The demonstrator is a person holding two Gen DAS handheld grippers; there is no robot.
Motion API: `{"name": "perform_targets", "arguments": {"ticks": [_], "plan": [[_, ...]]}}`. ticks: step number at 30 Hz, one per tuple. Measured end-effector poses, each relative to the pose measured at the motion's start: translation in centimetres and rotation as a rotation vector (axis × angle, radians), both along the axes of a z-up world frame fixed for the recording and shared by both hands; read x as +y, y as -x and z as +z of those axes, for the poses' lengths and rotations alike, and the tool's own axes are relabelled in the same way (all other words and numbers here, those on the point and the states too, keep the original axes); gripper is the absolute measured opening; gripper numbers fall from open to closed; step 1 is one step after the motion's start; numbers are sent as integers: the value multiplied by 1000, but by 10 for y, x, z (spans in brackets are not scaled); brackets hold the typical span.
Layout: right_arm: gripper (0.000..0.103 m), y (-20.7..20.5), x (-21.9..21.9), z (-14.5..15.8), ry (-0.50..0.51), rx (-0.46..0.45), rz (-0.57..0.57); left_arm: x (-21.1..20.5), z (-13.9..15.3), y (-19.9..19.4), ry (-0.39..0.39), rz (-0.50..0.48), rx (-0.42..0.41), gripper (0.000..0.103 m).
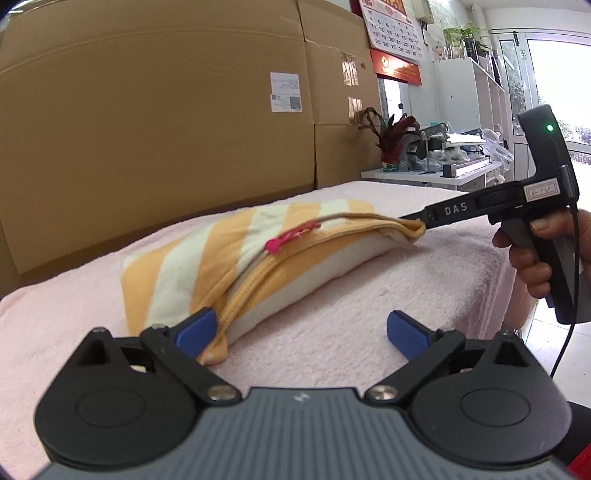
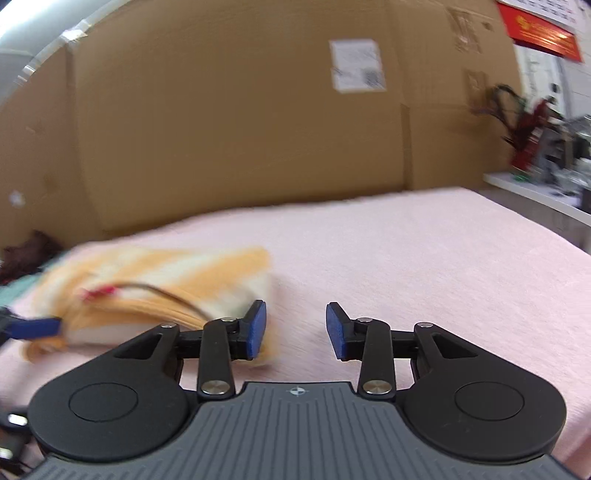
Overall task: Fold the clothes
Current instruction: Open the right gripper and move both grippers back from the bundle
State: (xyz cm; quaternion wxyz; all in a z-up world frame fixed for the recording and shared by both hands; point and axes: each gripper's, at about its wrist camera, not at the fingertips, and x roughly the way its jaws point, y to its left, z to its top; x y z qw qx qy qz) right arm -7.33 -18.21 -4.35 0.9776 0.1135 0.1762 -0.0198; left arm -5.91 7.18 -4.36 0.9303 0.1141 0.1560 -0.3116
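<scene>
The white letters "DAS" are read on the black arm of the right tongs (image 1: pixel 421 224). Date numbers up to 30 are made out on the red-and-white wall calendar (image 1: pixel 393 27). Print and QR codes are seen on the white shipping label (image 1: pixel 285 92) of the brown cardboard box (image 1: pixel 147 122), too small to be read.

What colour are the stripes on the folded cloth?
Orange and cream stripes on the cloth; clearest from the left wrist.
</scene>
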Motion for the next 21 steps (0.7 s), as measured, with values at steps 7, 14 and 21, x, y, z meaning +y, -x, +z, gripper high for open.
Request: {"name": "perform_targets", "arguments": {"ticks": [7,14,21], "plan": [[31,21,26,20,76,-203,211,10,14,5,93,-42,-12,101],[33,2,65,3,226,-98,287,14,-13,-7,73,-33,65,102],[38,5,46,11,100,-18,364,39,4,-12,238,-45,187,102]]}}
